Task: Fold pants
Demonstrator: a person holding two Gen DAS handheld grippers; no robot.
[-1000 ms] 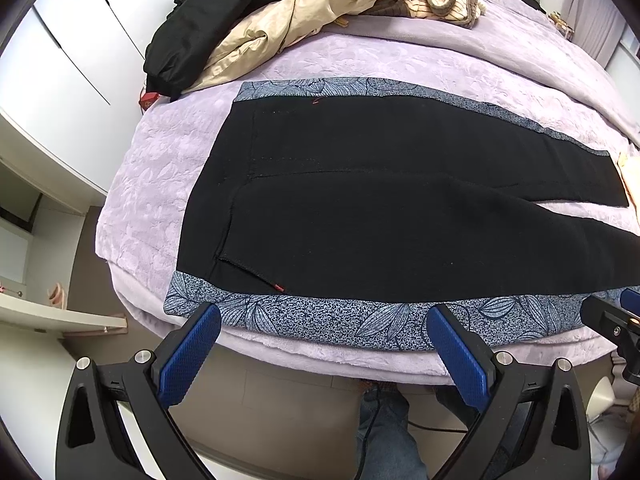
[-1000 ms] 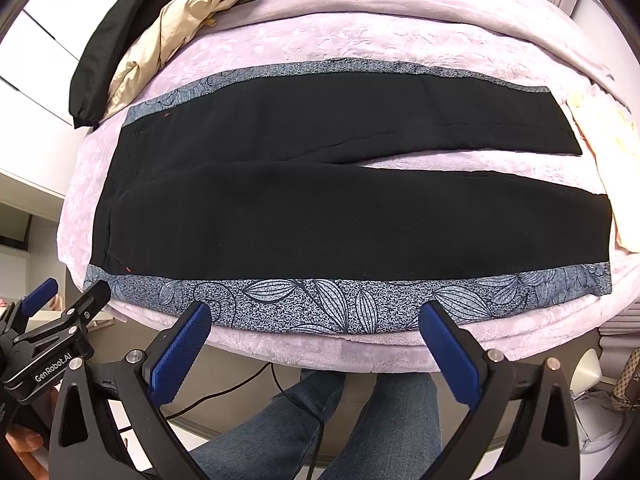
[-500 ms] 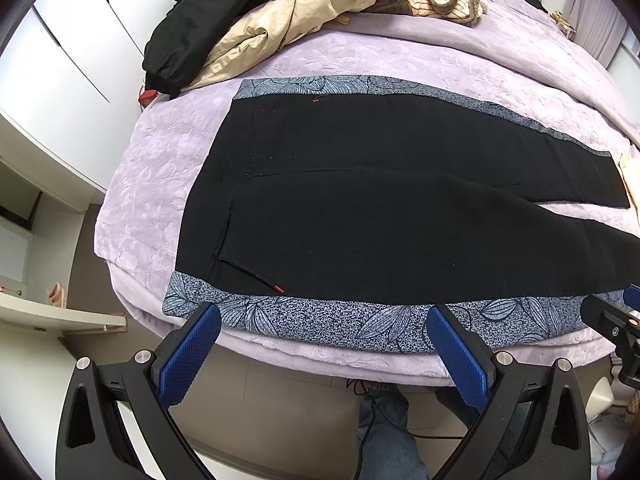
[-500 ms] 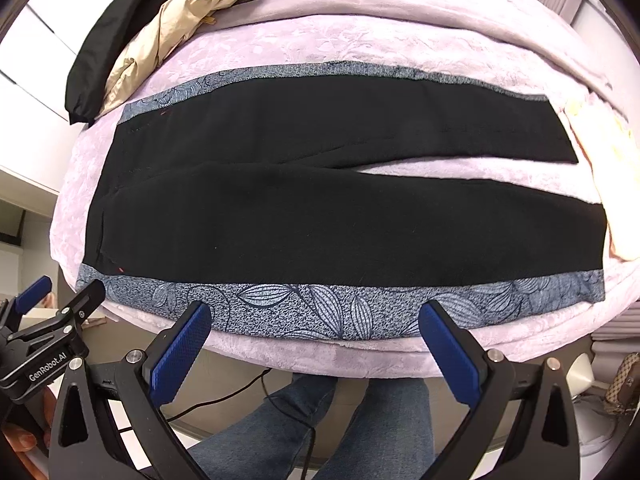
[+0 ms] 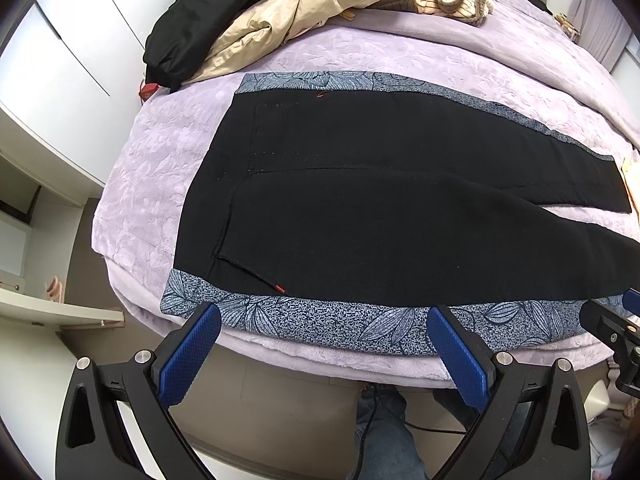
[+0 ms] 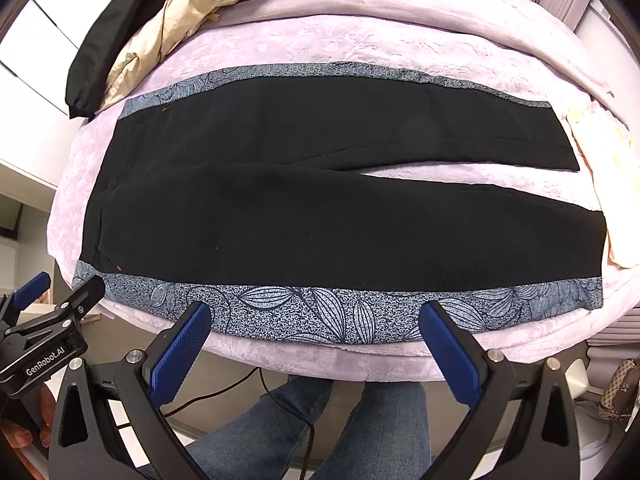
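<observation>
The bed (image 5: 152,168), plush lilac with an embossed pattern, looms slightly larger than a second ago. Flat across it lie the black pants (image 6: 320,216), matte with leaf-print side bands, legs parted. Left gripper (image 5: 324,344) and right gripper (image 6: 312,340) hover at the near edge, jaws wide, empty.

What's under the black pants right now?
The black pants lie flat on the lavender bedspread, which shows between the legs and around them. Their leaf-print stripes run along both outer edges. Anything beneath is covered.
</observation>
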